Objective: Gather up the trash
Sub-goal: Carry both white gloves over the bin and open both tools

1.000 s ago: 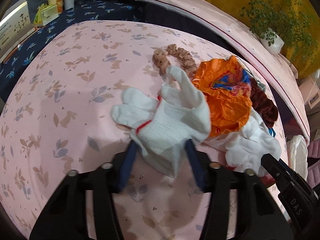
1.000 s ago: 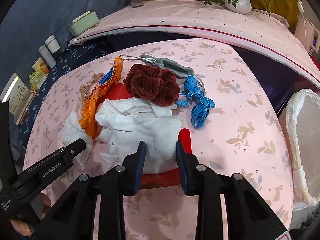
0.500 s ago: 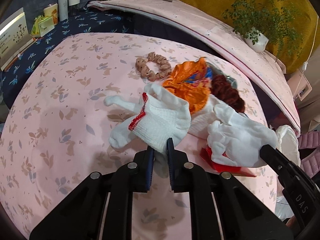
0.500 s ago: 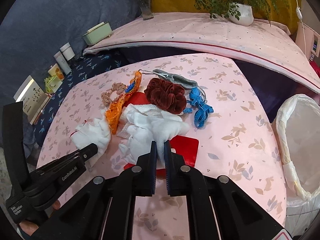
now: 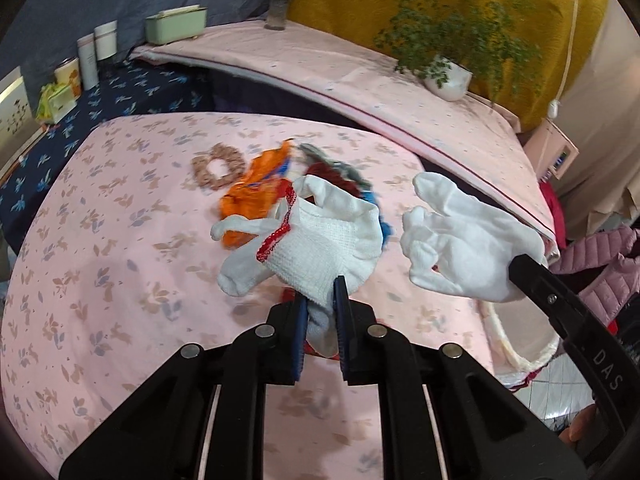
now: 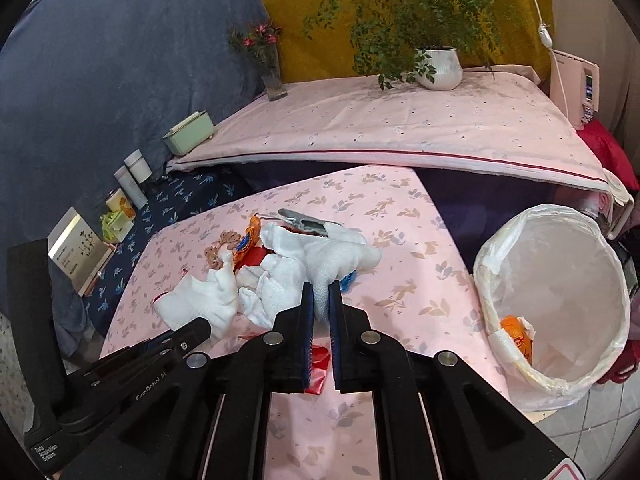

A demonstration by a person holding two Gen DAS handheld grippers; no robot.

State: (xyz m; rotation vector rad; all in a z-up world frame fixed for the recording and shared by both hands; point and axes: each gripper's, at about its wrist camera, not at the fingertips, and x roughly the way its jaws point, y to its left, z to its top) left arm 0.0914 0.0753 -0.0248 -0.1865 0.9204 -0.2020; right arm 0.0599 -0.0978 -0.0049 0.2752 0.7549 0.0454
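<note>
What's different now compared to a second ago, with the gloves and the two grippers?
Both grippers closed and lifted. The left gripper pinched the red-trimmed white glove and raised it off the pink tablecloth; the right gripper did the same with the other white glove. The orange wrapper, the scrunchie and the lined bin stayed put.

- The left gripper [image 5: 320, 300] is matte black plastic with flat blue pads on its fingers [image 5: 301, 332] and round silver screw heads along the arms.
- The right gripper [image 6: 321, 296] is built the same: black, blue-padded fingers [image 6: 307, 332], silver screws.
- White lettering marks the black bodies.
</note>
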